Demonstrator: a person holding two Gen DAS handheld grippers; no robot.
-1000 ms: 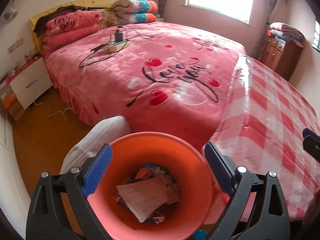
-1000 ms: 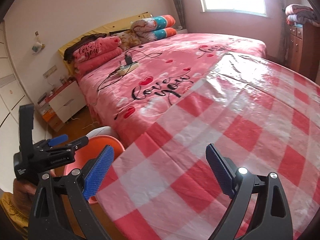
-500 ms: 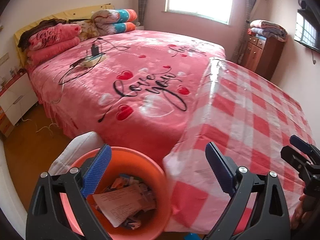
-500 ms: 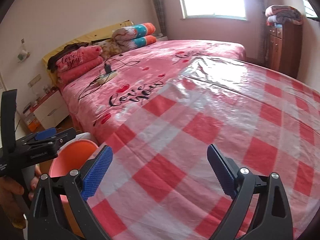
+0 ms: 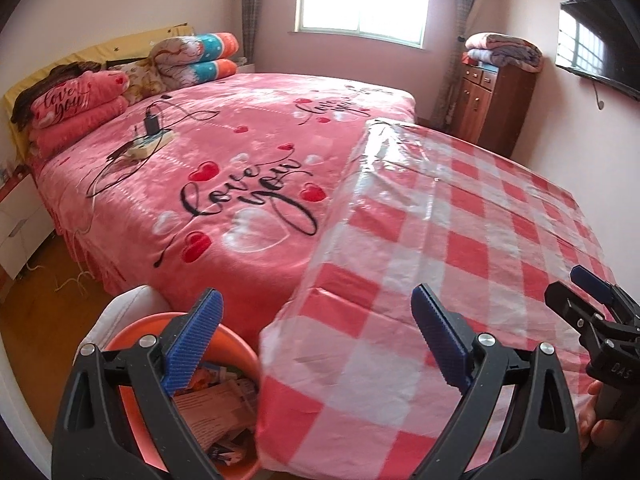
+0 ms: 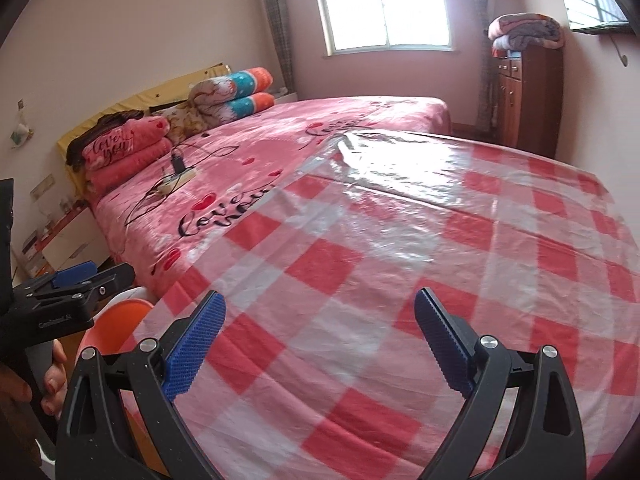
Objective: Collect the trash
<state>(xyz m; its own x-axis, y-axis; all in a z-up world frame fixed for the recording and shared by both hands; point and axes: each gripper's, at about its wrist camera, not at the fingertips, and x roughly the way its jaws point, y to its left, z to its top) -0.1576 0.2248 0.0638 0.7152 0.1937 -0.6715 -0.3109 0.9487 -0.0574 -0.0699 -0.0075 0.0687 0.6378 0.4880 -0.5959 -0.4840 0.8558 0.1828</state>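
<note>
Left wrist view shows the orange bin (image 5: 240,354) low beside the worktop (image 5: 460,240), with paper trash (image 5: 216,404) inside. Both the left hand-held gripper (image 5: 316,344) and the right hand-held gripper (image 6: 320,344) are wide open and hold nothing. No trash shows on the checked cloth, so look around slowly before reaching.

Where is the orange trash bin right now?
In the left wrist view, the orange trash bin sits on the floor at lower left, beside the checkered table and in front of the pink bed.
</note>
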